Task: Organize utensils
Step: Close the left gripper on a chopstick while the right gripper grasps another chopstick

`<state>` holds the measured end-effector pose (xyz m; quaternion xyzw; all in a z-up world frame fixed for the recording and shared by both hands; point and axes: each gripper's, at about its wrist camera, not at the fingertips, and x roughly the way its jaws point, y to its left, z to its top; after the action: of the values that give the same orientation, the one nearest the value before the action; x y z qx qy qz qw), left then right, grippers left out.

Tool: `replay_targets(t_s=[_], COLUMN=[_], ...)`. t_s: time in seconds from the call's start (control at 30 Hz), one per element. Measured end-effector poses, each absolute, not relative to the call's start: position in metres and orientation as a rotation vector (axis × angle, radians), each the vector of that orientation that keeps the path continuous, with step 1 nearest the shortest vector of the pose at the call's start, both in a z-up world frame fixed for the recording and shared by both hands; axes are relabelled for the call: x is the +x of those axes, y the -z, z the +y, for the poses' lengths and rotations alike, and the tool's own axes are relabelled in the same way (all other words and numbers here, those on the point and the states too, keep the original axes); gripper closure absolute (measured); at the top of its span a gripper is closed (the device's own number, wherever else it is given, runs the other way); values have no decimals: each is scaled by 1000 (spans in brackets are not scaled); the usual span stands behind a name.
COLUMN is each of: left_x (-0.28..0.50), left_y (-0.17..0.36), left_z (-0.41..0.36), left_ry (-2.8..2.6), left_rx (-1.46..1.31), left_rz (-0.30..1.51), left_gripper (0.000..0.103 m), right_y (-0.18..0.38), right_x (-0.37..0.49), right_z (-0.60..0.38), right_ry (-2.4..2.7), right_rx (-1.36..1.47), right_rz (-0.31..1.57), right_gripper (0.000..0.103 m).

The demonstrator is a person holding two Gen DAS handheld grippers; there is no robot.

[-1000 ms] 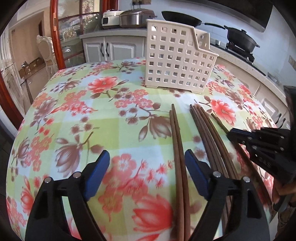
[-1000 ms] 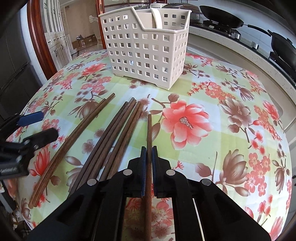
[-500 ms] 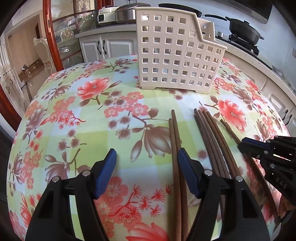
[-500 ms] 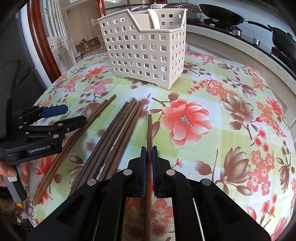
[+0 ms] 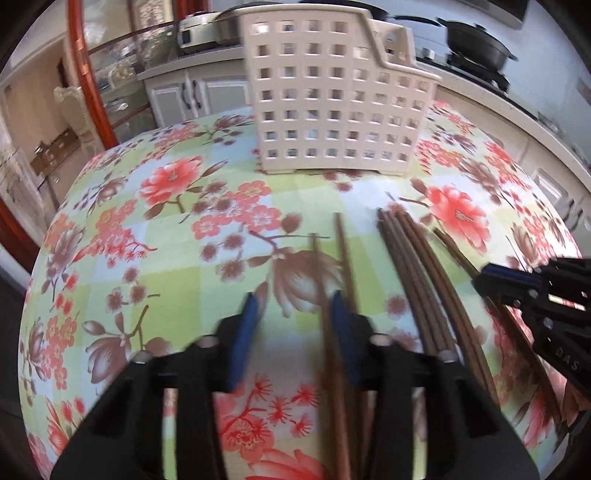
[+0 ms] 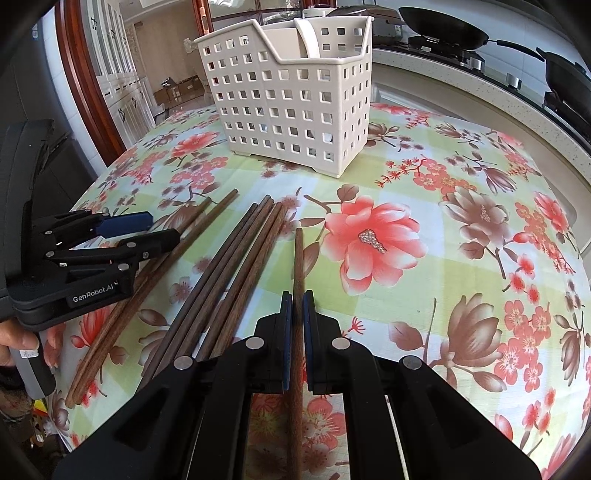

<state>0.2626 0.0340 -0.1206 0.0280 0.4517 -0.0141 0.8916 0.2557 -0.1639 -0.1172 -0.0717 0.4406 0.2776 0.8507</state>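
Note:
Several dark wooden chopsticks lie on the floral tablecloth (image 6: 461,184). My right gripper (image 6: 297,299) is shut on one chopstick (image 6: 298,258), whose tip points toward the cream perforated basket (image 6: 295,99). A bundle of chopsticks (image 6: 236,266) lies to its left, and a pair (image 6: 173,254) further left. My left gripper (image 5: 291,306) is open low over that pair (image 5: 328,280), its right finger beside them. The basket (image 5: 332,99) stands beyond. The left gripper also shows in the right wrist view (image 6: 147,232); the right gripper shows in the left wrist view (image 5: 484,280).
A white utensil (image 6: 308,37) stands in the basket. A kitchen counter (image 6: 461,81) with a stove and black pans (image 6: 439,22) runs behind the table at the right. Cabinets (image 5: 195,99) and a rice cooker (image 5: 207,29) stand behind. The table edge drops off at the left.
My left gripper has moved forward and right onto the pair of chopsticks, and its jaws have narrowed. My right gripper stays shut on its chopstick and has hardly moved.

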Motion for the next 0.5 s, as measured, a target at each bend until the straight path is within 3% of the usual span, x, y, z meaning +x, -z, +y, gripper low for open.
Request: replay_targets(t_s=[0.13, 0.43, 0.5], left_x=[262, 268, 268], left_y=[120, 120, 120], left_z=[26, 26, 27], left_ry=[63, 115, 104], left_rx=[81, 68, 69], left_rz=[944, 974, 963], left_gripper=[89, 91, 96], right_y=[116, 115, 115], right_x=[258, 262, 262], right_z=[-160, -152, -152], right_ry=[-589, -605, -603], right_rx=[-185, -269, -267], right_rz=[943, 960, 956], right_gripper=[97, 97, 97])
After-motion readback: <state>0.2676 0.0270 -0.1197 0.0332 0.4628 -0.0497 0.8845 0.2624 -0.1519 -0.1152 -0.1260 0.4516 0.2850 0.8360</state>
